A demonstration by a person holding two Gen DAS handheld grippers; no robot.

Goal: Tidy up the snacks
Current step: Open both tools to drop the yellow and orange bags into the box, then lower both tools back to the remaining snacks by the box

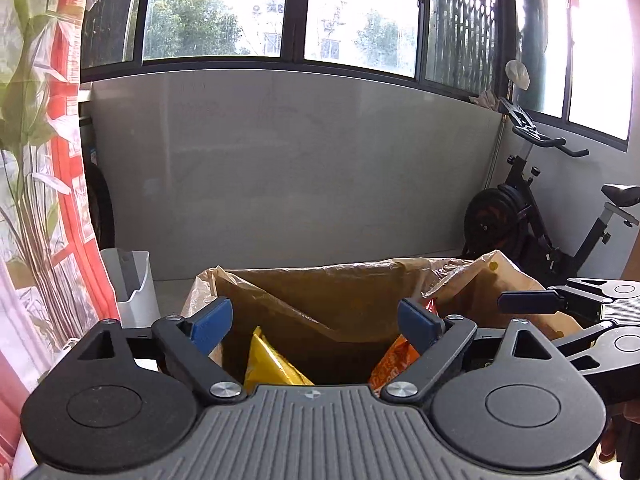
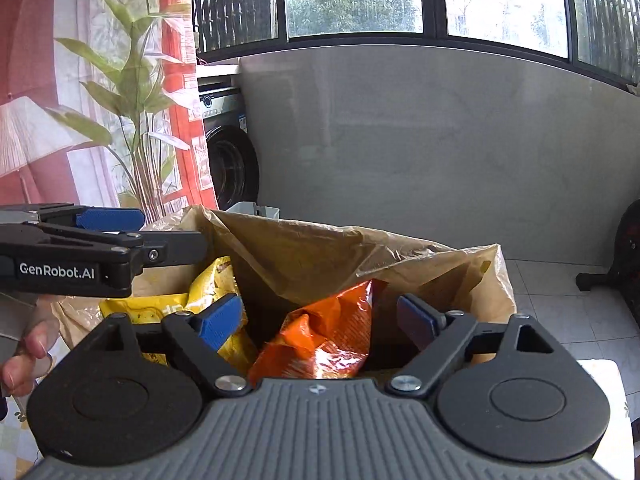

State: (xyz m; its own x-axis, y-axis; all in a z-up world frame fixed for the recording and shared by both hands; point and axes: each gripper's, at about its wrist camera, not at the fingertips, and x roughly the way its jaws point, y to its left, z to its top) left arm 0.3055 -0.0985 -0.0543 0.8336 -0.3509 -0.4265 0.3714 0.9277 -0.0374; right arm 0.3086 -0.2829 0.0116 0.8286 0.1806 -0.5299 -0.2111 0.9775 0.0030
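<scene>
Windows (image 1: 224,12) line the balcony wall; I hold both grippers, left (image 1: 316,322) and right (image 2: 320,318), spread open and empty above the brown bag (image 2: 320,248) containing yellow (image 2: 212,280) and orange (image 2: 328,332) snack packets.

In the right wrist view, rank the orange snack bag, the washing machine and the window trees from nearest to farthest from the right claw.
1. Orange snack bag: between the open right claw's fingers, in the brown bag.
2. Washing machine: back left, beside the curtain.
3. Window trees: outside, top centre.

Bag mouth (image 2: 320,248) open; yellow pack (image 2: 208,292) & orange pack (image 2: 324,332) fill btm.
</scene>
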